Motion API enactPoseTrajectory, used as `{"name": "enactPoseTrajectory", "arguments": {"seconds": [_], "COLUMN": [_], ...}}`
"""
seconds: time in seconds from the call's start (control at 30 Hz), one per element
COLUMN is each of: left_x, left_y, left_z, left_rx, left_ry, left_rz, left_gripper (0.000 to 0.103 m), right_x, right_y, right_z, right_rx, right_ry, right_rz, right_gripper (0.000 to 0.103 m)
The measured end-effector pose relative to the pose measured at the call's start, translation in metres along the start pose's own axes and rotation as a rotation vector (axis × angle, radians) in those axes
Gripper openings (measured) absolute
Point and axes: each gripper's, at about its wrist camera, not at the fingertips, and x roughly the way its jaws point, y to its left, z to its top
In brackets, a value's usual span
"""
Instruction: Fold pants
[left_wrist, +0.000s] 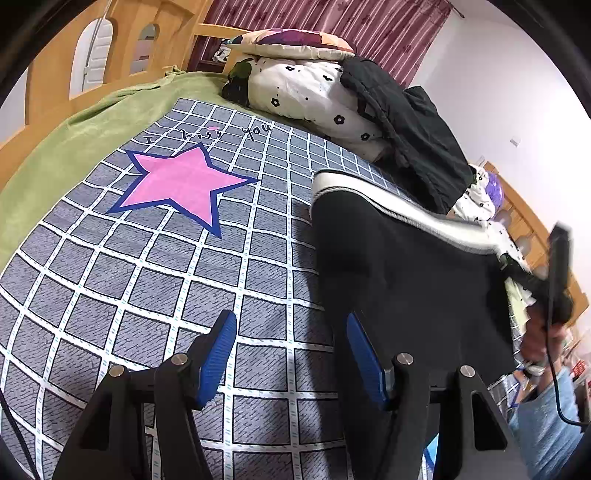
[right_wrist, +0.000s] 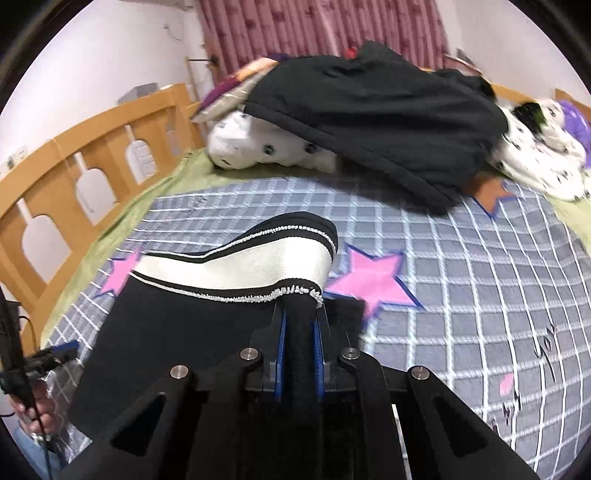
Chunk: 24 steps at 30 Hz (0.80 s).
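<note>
I see a grid-print sheet (left_wrist: 147, 280) over the bed, wooden rail (right_wrist: 55, 184) at nine o'clock, curtain (right_wrist: 314, 26) at twelve. Bare sheet lies around the pink star (left_wrist: 181, 184). My left gripper (left_wrist: 291, 354) hovers spread wide; the right gripper (right_wrist: 300, 325) pinches the pants (right_wrist: 192, 332) below the waistband, at center.

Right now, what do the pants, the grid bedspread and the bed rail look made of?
Pants: black matte knit, likely jersey; the white waistband is ribbed, probably elastic, with looped trim. It drapes softly from the shut right gripper.
Grid bedspread: flat grey woven or printed cloth with a fine hatch texture; fibre unclear.
Bed rail: tan wood, smooth semi-gloss finish.
</note>
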Motion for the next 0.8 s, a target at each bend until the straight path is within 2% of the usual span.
{"name": "enactPoseTrajectory", "arguments": {"seconds": [0.07,0.17,0.23,0.43,0.57,0.7,0.73,0.8], "left_x": [0.001,0.002,-0.001,-0.014,-0.018,-0.005,-0.001,-0.002], "left_y": [0.001,-0.004,-0.008,-0.018,-0.031,-0.049,-0.051,-0.051], "left_z": [0.000,-0.002,-0.004,-0.019,-0.034,-0.055,-0.061,-0.068], "left_rx": [-0.007,0.008,0.024,0.061,0.085,0.151,0.159,0.158], "left_ry": [0.005,0.015,0.014,0.021,0.035,0.082,0.100,0.110], "left_rz": [-0.013,-0.011,-0.011,-0.018,-0.073,-0.013,0.010,0.010], "left_gripper": [0.060,0.060,0.060,0.060,0.060,0.060,0.060,0.061], "right_x": [0.019,0.032,0.025,-0.020,-0.051,-0.049,-0.043,-0.035], "right_y": [-0.017,-0.028,-0.026,-0.014,0.004,0.012,0.012,0.011], "right_z": [-0.009,-0.014,-0.010,-0.021,-0.053,-0.094,-0.105,-0.123], "right_rx": [0.054,0.100,0.113,0.074,0.006,-0.046,-0.060,-0.082], "right_ry": [0.061,0.084,0.087,0.054,0.020,0.056,0.074,0.083], "right_rz": [-0.024,-0.025,-0.028,-0.105,-0.070,-0.060,-0.077,-0.123], "right_gripper": [0.012,0.018,0.025,0.026,0.026,0.026,0.026,0.025]}}
